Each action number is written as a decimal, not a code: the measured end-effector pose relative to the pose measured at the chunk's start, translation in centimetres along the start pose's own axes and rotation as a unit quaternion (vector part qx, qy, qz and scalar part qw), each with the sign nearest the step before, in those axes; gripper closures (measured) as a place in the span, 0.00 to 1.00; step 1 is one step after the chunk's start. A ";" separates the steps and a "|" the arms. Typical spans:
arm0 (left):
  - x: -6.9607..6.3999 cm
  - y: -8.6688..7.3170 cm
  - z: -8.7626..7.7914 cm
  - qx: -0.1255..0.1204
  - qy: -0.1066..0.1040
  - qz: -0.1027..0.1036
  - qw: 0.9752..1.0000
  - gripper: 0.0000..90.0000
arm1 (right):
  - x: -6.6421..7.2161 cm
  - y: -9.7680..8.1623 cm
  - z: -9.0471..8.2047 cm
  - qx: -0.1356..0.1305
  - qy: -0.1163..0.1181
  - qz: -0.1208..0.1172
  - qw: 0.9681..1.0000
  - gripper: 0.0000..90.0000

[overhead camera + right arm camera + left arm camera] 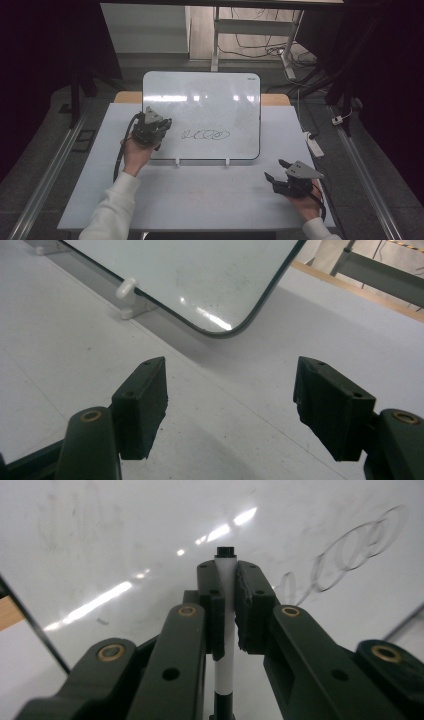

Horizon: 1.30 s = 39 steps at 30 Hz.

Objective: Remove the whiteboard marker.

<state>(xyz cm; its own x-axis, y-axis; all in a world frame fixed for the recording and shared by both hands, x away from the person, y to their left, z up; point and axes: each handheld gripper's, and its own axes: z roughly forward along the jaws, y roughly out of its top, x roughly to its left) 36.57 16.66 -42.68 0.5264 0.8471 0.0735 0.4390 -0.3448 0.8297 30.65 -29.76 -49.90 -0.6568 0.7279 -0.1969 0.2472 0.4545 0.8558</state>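
- The left gripper (227, 605) has its two black jaws pressed tight on a white marker (226, 630), which stands upright between the pads; the marker's dark tip pokes out just past the jaw ends.
- The marker tip points at the whiteboard (125, 540); whether the tip touches the surface cannot be told from this close angle.
- To the right of the jaws in the left gripper view, a row of looping pen strokes, the scribble (350, 550), is drawn on the board.
- In the high view, the left gripper (159, 131) sits over the board's lower left part, held by the left hand (136, 152), with the scribble (206, 135) just to its right, near the middle of the whiteboard (200, 97).
- The right gripper (230, 400) has its jaws spread wide, nothing between them, above the bare pale table (60, 355).
- Ahead of those jaws lies the board's rounded lower corner, with a small white clip (127, 290) at its edge.
- In the high view, the right gripper (276, 172) rests low on the table's right side, well apart from the marker and just off the board's lower right corner.
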 end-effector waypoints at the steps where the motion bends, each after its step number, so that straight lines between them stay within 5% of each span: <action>1: -0.1 0.1 -0.2 -0.008 -0.013 -0.003 1.000 0.91 | 0.0 0.0 0.0 -0.001 0.004 0.003 1.000 0.33; 8: -1.2 0.8 -1.1 -0.038 -0.068 -0.008 0.997 0.91 | -0.1 0.1 0.1 -0.005 0.018 0.013 1.000 0.33; 16: -3.6 1.7 -1.5 -0.059 -0.133 0.002 0.989 0.91 | 0.2 1.1 0.4 -0.014 0.030 0.027 0.999 0.33; 30: -8.3 2.8 -0.3 -0.061 -0.183 0.038 0.980 0.91 | 2.5 4.8 2.1 -0.032 0.083 0.049 0.995 0.31; 39: -11.1 3.8 1.1 -0.063 -0.205 0.052 0.975 0.91 | 4.6 7.3 3.9 -0.024 0.141 0.055 0.988 0.34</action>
<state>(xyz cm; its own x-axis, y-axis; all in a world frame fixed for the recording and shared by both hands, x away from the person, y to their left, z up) 33.23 5.52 -41.01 0.8214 0.5687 -0.0441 0.2882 -0.3470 0.8925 32.20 -21.11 -46.36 -0.8021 0.5962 0.0351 0.2987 0.3496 0.8880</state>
